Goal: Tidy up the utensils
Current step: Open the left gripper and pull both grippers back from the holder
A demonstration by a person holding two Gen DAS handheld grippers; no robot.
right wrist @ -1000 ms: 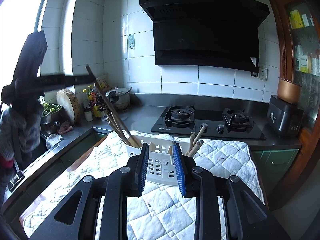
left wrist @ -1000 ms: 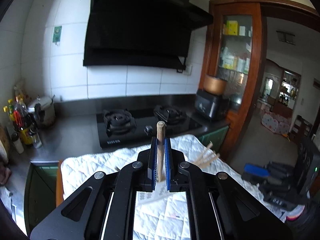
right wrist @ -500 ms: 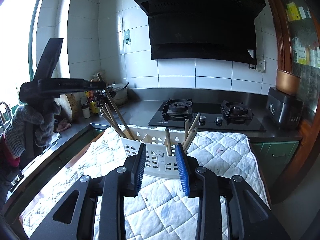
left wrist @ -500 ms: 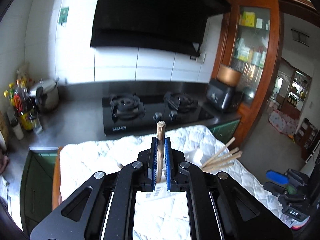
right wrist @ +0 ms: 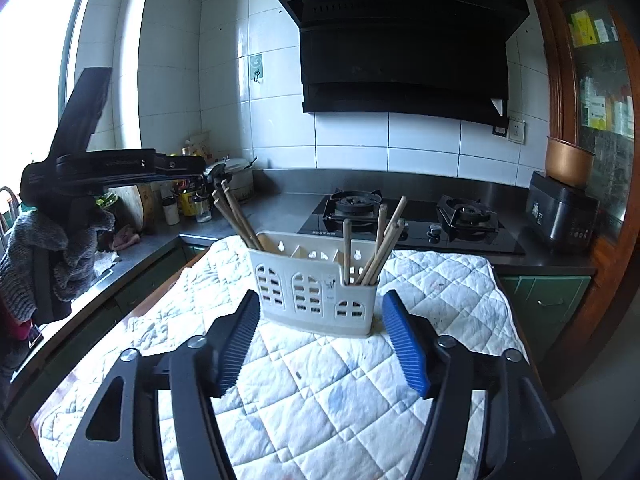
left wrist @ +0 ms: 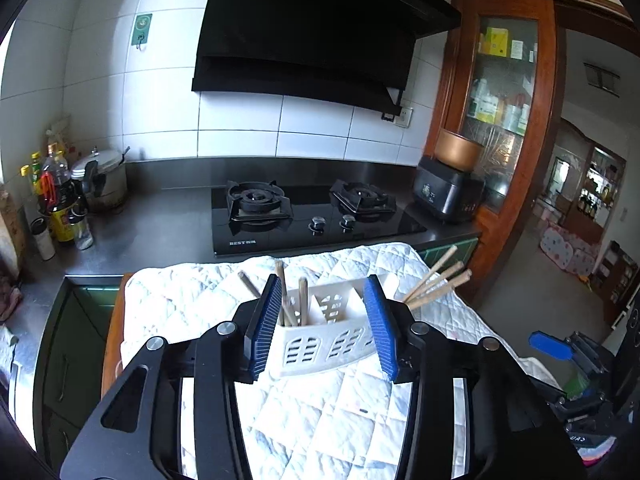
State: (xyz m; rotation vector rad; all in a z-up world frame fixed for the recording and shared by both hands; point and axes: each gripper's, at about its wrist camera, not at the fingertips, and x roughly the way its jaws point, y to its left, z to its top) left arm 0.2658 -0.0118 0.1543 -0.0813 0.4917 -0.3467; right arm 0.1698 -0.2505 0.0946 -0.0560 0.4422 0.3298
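A white slotted utensil holder [right wrist: 316, 284] stands on the quilted cloth [right wrist: 340, 392]. Wooden chopsticks lean out of its left end [right wrist: 236, 216] and several stand in its right end [right wrist: 380, 240]. In the left wrist view the holder [left wrist: 324, 340] sits just past my left gripper [left wrist: 324, 324], which is open and empty above it; chopsticks [left wrist: 292, 296] stand in the left compartment and more [left wrist: 436, 280] lean out to the right. My right gripper [right wrist: 324, 344] is open and empty, a little short of the holder. The left gripper [right wrist: 120, 168] shows at the left of the right wrist view.
A black gas hob [right wrist: 408, 220] and steel counter lie behind the cloth, under a black hood. Bottles and a pot [left wrist: 60, 208] stand at the back left. A black appliance [right wrist: 560, 216] stands at the right. The cloth's front and right edges drop to the floor.
My left gripper has opened and let go of the wooden chopstick, which now stands in the holder. My right gripper has opened wider and drawn back a little from the holder.
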